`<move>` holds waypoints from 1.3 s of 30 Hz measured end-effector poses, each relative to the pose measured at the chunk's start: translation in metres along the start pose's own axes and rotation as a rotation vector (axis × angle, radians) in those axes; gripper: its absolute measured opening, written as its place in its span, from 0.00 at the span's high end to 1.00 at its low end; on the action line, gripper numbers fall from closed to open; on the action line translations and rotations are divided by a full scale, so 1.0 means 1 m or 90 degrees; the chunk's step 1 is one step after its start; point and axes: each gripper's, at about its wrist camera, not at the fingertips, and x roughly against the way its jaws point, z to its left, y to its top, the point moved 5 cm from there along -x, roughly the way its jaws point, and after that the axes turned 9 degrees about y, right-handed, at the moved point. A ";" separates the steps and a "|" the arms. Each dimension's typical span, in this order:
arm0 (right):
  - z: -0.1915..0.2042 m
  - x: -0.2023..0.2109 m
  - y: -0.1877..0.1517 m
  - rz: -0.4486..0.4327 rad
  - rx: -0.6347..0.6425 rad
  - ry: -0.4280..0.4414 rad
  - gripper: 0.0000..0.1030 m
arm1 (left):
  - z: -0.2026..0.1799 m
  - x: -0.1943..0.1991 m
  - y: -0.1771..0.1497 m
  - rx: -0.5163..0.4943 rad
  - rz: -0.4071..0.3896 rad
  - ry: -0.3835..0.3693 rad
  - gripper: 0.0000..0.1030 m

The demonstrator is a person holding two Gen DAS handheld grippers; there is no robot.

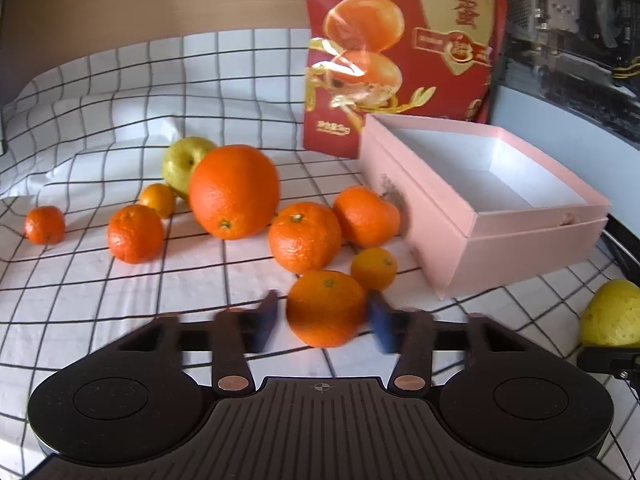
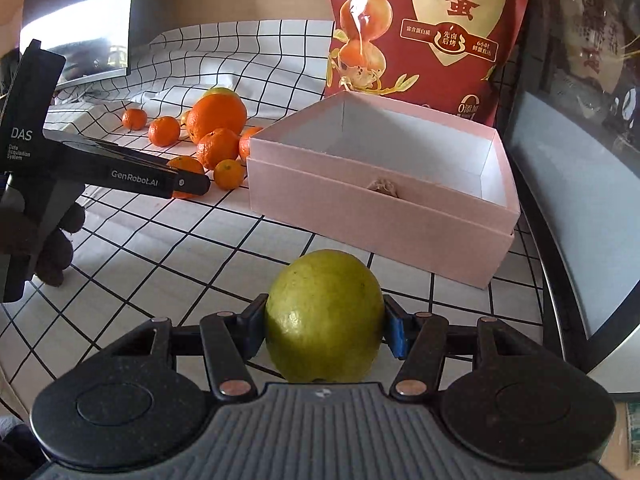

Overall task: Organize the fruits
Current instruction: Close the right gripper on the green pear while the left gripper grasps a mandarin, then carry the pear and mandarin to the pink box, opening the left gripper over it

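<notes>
My left hand-held gripper [image 1: 322, 322] brackets a mandarin [image 1: 325, 307], contact unclear; my right hand-held gripper [image 2: 325, 326] clamps a green fruit [image 2: 324, 316] short of the pink box [image 2: 384, 216] ahead. Either round fruit could slip and roll.

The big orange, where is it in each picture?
Left wrist: big orange sits left of centre, in front of a green fruit.
Right wrist: far back, upper left, behind the small oranges.
Shared landmark: the pink box, to its right in both.
</notes>
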 end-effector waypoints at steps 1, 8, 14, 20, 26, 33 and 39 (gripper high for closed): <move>0.000 0.000 0.000 0.000 -0.002 0.000 0.44 | -0.001 0.001 -0.001 0.001 0.002 0.002 0.53; -0.001 0.008 -0.004 -0.022 -0.001 0.010 0.28 | -0.019 0.035 -0.011 -0.004 -0.012 -0.068 0.53; -0.004 0.004 -0.009 -0.014 -0.017 0.007 0.21 | -0.053 0.059 -0.031 -0.045 0.011 -0.136 0.53; -0.014 -0.002 -0.011 0.007 -0.051 0.014 0.21 | -0.060 0.058 -0.039 -0.047 0.019 -0.133 0.53; -0.014 -0.004 -0.009 0.003 -0.052 0.001 0.29 | -0.062 0.057 -0.039 -0.053 0.011 -0.130 0.53; -0.009 0.003 -0.007 0.004 -0.042 0.009 0.45 | -0.060 0.059 -0.040 -0.052 0.002 -0.130 0.53; -0.010 0.030 0.027 -0.046 -0.053 0.018 0.45 | -0.051 0.065 0.017 0.015 -0.065 -0.160 0.53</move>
